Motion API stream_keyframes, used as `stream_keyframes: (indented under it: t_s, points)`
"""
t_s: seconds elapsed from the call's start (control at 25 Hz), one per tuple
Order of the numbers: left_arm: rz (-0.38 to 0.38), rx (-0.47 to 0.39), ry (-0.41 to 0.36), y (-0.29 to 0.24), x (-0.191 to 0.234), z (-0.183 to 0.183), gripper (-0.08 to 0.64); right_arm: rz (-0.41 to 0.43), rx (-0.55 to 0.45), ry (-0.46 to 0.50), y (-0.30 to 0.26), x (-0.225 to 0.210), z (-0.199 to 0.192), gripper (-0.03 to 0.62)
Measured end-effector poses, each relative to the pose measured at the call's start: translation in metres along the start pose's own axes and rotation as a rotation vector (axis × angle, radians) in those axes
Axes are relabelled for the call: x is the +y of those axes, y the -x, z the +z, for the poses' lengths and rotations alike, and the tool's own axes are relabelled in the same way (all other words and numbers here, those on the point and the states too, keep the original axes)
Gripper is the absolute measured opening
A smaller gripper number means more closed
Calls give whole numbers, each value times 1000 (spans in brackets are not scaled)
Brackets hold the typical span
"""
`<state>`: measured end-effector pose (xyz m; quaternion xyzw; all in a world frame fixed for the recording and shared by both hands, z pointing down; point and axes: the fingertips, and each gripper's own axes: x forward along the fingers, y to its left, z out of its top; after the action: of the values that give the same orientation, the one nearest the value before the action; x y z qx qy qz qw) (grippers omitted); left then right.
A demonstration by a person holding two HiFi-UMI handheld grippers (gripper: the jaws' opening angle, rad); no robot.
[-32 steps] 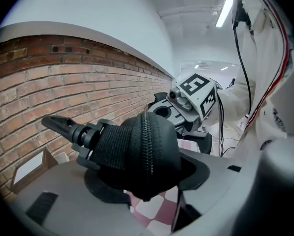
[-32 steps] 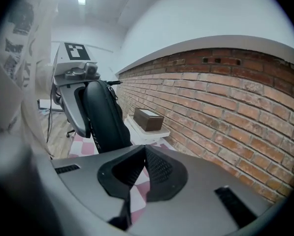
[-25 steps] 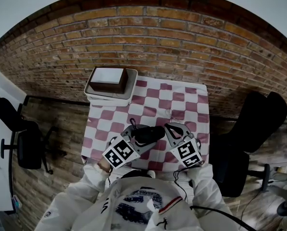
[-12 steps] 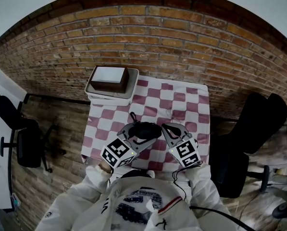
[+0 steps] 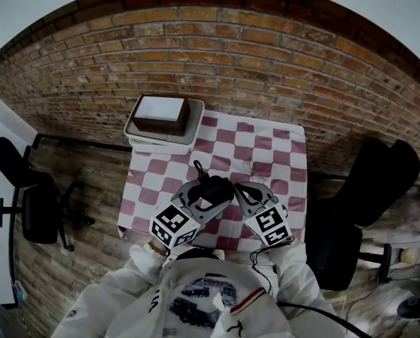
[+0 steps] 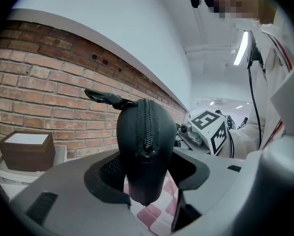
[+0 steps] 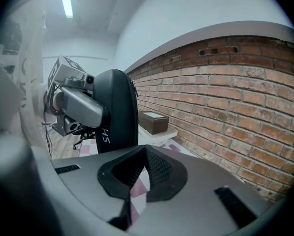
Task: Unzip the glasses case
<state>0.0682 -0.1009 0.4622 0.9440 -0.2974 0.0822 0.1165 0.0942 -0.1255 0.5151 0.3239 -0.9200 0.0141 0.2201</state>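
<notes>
The black zipped glasses case (image 6: 146,146) stands on end between the jaws of my left gripper (image 6: 146,173), which is shut on it. Its zipper line faces the camera, and a black strap loop (image 6: 105,98) sticks out at the top left. In the head view the case (image 5: 214,185) is held above the near part of the checked table (image 5: 266,153), with my left gripper (image 5: 204,197) round it. My right gripper (image 5: 239,189) sits just right of the case, apart from it. Its jaws (image 7: 146,168) are shut with nothing between them; the case (image 7: 116,112) stands to their left.
A white tray (image 5: 141,134) carrying a brown box (image 5: 160,115) with a white top sits at the table's far left corner, by the brick wall. Black office chairs stand left (image 5: 27,196) and right (image 5: 371,189) of the table.
My left gripper has risen a little and rolled, so the case went from lying flat to standing more on end, with its strap now pointing away. The right gripper has stayed put.
</notes>
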Motion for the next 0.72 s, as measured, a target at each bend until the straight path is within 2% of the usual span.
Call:
stream_keyframes:
  t_s: [0.72]
  points:
    - [28,-141,35,23,23,15,247,22,23,-48,-26,33,13,12]
